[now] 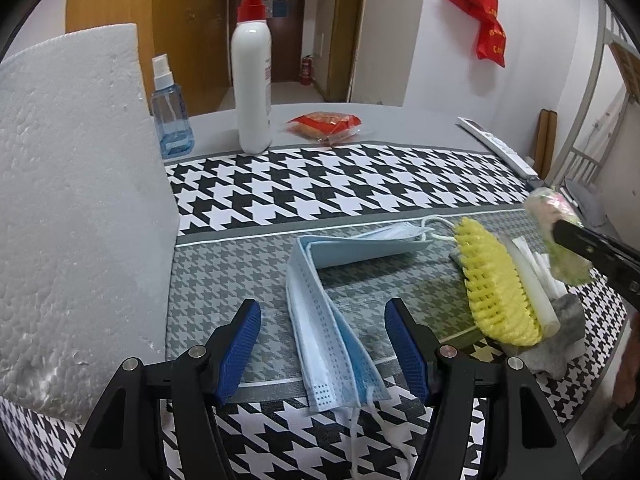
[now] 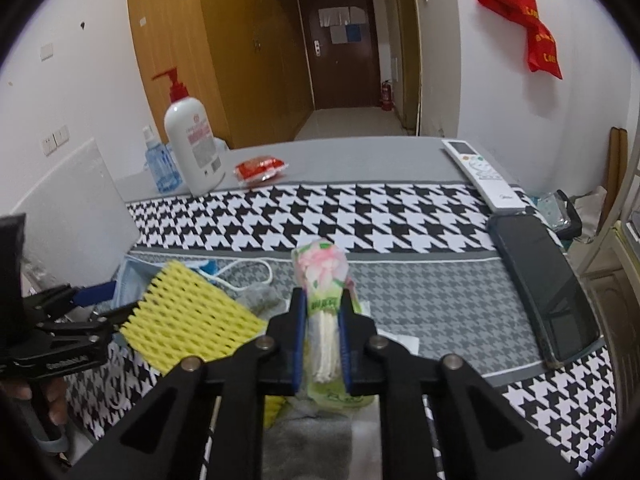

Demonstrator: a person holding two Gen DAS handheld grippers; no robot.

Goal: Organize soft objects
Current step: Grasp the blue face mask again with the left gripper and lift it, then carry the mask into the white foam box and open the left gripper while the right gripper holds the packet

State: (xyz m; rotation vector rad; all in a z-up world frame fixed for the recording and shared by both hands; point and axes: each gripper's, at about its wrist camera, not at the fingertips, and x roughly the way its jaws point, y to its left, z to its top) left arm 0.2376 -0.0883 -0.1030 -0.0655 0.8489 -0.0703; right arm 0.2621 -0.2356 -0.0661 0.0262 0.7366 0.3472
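My left gripper (image 1: 322,324) is open and hovers over a blue face mask (image 1: 328,344) on the houndstooth cloth; a second folded mask (image 1: 368,246) lies just beyond. My right gripper (image 2: 323,300) is shut on a pink-and-green tissue pack (image 2: 322,276) and holds it above a pile at the right; the pack also shows in the left wrist view (image 1: 556,224). The pile holds a yellow foam net (image 1: 496,284), a white foam strip (image 1: 532,280) and a grey cloth (image 1: 560,328). The yellow net also shows in the right wrist view (image 2: 192,316).
A white foam block (image 1: 76,208) stands at the left. A pump bottle (image 1: 252,80), a blue spray bottle (image 1: 170,116) and a red snack packet (image 1: 324,124) sit at the back. A remote (image 2: 482,174) and a phone (image 2: 544,284) lie at the right edge.
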